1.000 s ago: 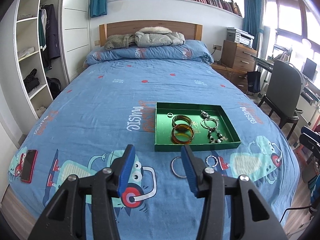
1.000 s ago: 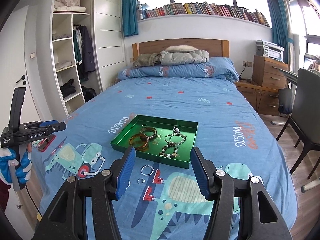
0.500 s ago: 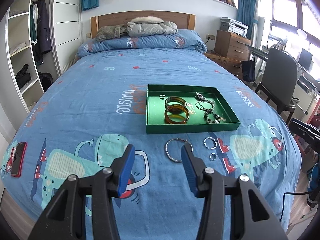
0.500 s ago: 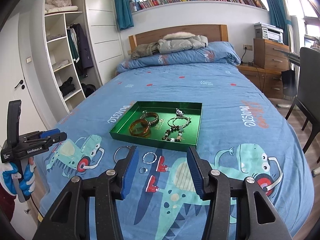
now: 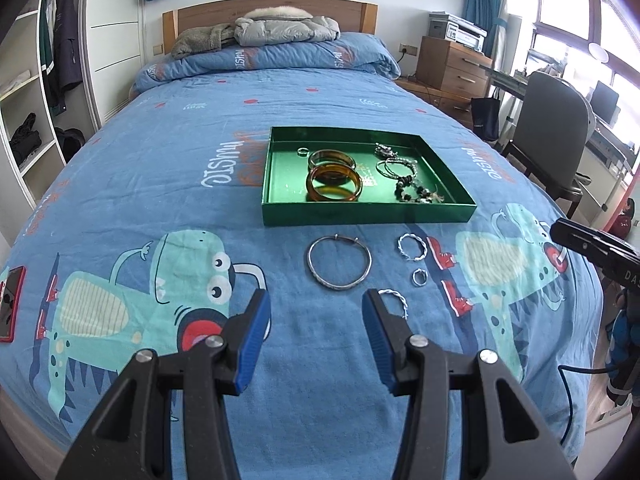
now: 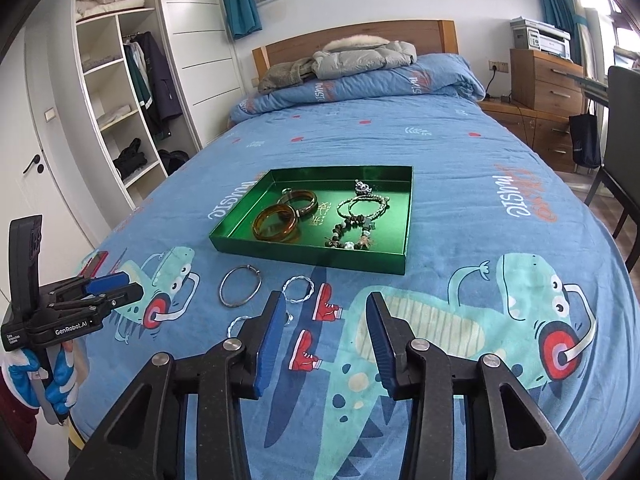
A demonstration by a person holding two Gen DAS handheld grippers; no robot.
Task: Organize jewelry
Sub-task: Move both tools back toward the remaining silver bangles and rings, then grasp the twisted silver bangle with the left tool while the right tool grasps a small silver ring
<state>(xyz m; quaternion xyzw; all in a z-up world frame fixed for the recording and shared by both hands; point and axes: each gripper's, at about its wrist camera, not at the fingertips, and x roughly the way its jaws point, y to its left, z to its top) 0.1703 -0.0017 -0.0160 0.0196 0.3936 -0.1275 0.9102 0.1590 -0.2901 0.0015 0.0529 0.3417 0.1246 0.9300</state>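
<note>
Blue dinosaur bedspread [image 5: 120, 200], jewelry partly sorted.
Your left gripper [image 5: 316, 304] hangs spread and empty over the quilt. Ahead lie a large silver bangle [image 5: 339, 262], twisted silver rings [image 5: 412, 246] and a small ring [image 5: 419, 277], just before the green tray [image 5: 368, 212] holding amber bangles [image 5: 334, 182]. Your right gripper [image 6: 324, 308], jaws just narrowing, grips nothing.

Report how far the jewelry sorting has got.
Done: two amber bangles and beaded bracelets lie in the green tray. In hand: nothing; both hand-held grippers are empty. Left: the large silver bangle, two twisted rings and a small ring on the bedspread.
</note>
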